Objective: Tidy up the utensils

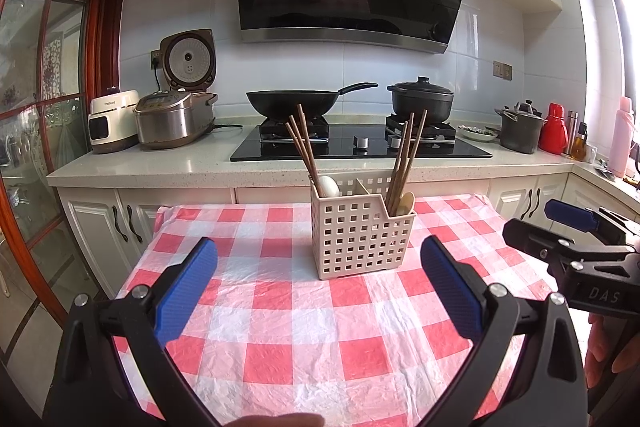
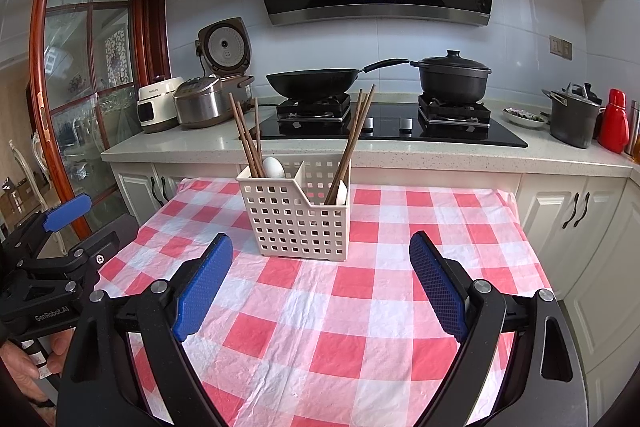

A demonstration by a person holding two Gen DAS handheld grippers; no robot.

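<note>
A beige perforated basket (image 1: 362,231) (image 2: 298,219) stands upright on the red-and-white checked tablecloth (image 1: 320,327) (image 2: 340,307). Brown chopsticks lean out of its left compartment (image 1: 304,143) (image 2: 248,143) and its right compartment (image 1: 408,151) (image 2: 356,135). A white spoon (image 1: 329,185) (image 2: 274,167) sits at the left, and a pale spoon (image 1: 406,203) (image 2: 342,193) at the right. My left gripper (image 1: 319,251) (image 2: 80,231) is open and empty, short of the basket. My right gripper (image 2: 322,243) (image 1: 536,223) is also open and empty, beside the left one.
Behind the table runs a counter (image 1: 160,167) with a black hob (image 1: 360,147), a wok (image 1: 296,101), a black pot (image 1: 420,99), rice cookers (image 1: 176,119) and a red flask (image 1: 554,127). A glass door (image 1: 40,107) is at the left. A hand (image 2: 24,363) holds the left gripper.
</note>
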